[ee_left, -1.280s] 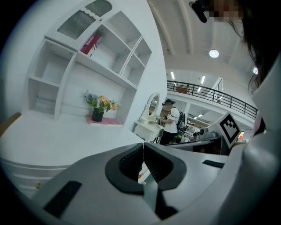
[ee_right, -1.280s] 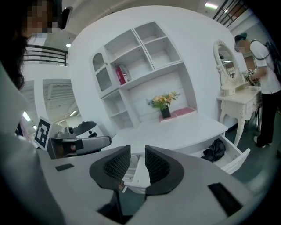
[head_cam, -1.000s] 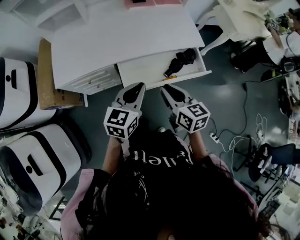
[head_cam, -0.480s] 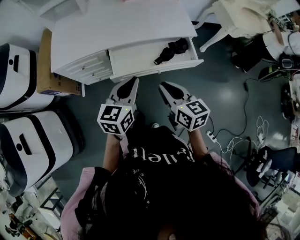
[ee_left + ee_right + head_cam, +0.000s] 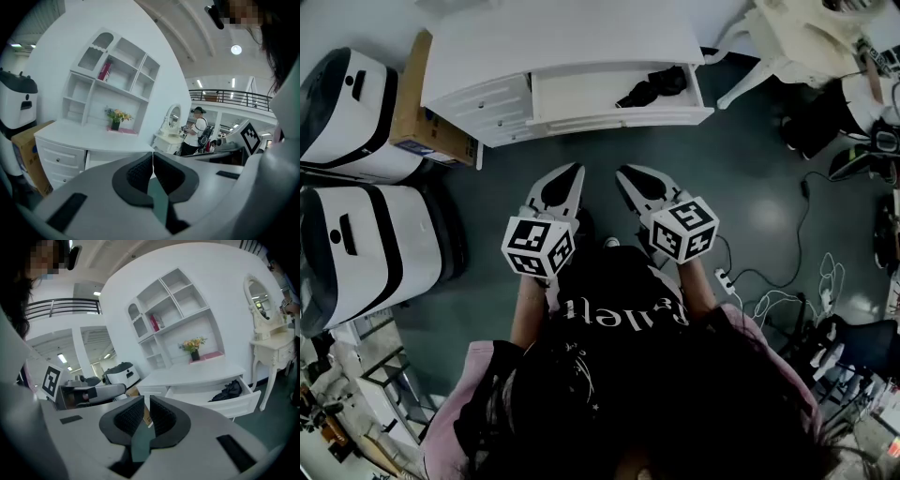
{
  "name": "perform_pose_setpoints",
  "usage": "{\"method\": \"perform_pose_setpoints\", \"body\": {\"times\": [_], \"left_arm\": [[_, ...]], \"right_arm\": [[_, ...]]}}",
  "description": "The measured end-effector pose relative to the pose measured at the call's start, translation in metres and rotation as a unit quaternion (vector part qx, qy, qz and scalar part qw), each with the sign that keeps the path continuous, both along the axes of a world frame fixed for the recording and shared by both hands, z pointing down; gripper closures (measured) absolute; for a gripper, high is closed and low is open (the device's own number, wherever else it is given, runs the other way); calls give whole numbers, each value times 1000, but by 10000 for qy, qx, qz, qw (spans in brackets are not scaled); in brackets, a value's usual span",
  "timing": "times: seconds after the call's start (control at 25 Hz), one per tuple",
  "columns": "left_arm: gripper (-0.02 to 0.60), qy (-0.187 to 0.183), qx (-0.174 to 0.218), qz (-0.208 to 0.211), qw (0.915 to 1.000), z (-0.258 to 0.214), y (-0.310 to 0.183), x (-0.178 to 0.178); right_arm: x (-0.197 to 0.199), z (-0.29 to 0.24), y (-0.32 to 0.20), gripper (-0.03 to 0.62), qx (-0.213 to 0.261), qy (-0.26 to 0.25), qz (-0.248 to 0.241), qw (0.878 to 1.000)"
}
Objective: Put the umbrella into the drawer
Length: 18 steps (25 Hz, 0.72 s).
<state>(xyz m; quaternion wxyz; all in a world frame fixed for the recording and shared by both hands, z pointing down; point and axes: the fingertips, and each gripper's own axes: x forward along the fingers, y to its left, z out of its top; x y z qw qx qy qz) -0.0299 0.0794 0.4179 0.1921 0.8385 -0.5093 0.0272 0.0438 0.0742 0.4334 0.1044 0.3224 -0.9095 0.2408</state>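
Black fabric, crumpled: the umbrella (image 5: 652, 89) lay inside the open drawer (image 5: 581, 101), toward its right end, under the white worktop (image 5: 572, 37). By my reading the placing was done, and the drawer stood out only because nobody had pushed it in. The left tool (image 5: 572, 172) and the right tool (image 5: 625, 173) hung side by side over the floor (image 5: 750, 187), well apart from the drawer front, each with its jaws pressed together on nothing — fitting for hands with nothing to carry.

Only the head view showed both tools at once, and the cardboard box (image 5: 431, 112) beside the desk. The right gripper view showed the umbrella heaped in the drawer, and shelves (image 5: 173, 305) above a vase of flowers (image 5: 194, 347). The left gripper view missed the umbrella but caught a person (image 5: 197, 131) standing far off.
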Motion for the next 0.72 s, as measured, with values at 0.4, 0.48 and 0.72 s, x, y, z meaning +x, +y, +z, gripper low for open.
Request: {"method": "perform_pose_setpoints", "body": {"times": [0.4, 0.48, 0.72], "left_arm": [[565, -99, -11, -312, 9995, 5, 54, -3], [565, -114, 13, -330, 9994, 3, 60, -3], [565, -159, 56, -377, 9991, 1, 75, -1]], "right_arm": [[-7, 4, 51, 528, 201, 173, -502, 9984], [-10, 3, 57, 528, 211, 161, -559, 9981], [-11, 4, 69, 528, 226, 127, -650, 9976]]}}
